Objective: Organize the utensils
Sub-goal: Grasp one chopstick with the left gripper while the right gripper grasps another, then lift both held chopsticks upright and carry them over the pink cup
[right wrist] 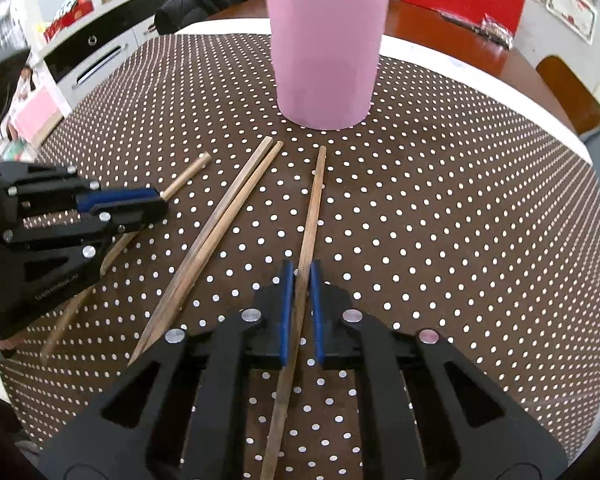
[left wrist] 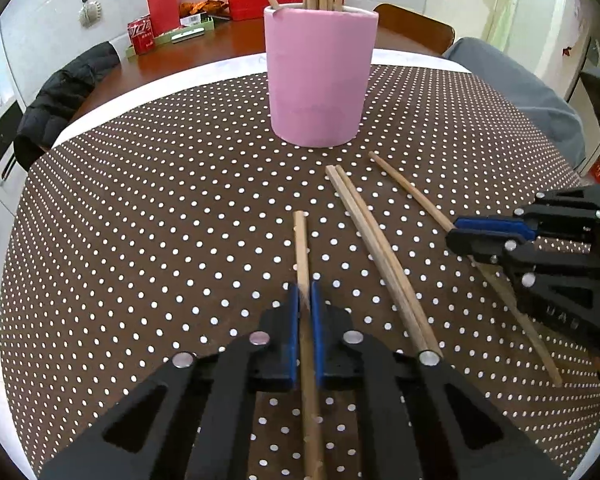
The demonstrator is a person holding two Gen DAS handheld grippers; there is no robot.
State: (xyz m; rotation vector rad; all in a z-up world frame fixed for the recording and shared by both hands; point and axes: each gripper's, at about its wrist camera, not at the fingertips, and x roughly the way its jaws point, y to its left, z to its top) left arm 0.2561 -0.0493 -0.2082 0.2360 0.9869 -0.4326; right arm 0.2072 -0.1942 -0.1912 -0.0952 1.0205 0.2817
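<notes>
left gripper [left wrist: 305, 300] grips chopstick [left wrist: 301, 240] | right gripper [right wrist: 300, 280] grips chopstick [right wrist: 315, 200]

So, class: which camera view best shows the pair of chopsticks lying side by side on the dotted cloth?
The right wrist view: the pair shows end to end, blunt tops to pointed tips. In the left wrist view the pair has its near ends hidden behind the left gripper.
</notes>
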